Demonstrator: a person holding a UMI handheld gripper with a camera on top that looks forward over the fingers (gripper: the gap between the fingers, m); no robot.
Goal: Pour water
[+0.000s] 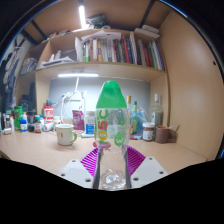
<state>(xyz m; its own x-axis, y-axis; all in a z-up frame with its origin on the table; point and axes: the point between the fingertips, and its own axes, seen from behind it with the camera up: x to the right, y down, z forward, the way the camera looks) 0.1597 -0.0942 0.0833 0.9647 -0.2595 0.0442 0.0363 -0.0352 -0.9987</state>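
Note:
A clear plastic bottle (112,135) with a green upper part and a colourful label stands upright between my gripper's (113,163) two fingers. The magenta pads (93,160) press against its clear lower body from both sides. Its base sits low between the fingers, and I cannot tell whether it rests on the wooden desk (40,152). A white mug (65,134) stands on the desk beyond the fingers, to the left of the bottle.
Several small bottles and jars (22,121) crowd the desk's left side. More jars and a brown container (163,132) stand to the right of the bottle. A shelf of books (118,50) and a lit lamp bar (78,75) hang above the desk.

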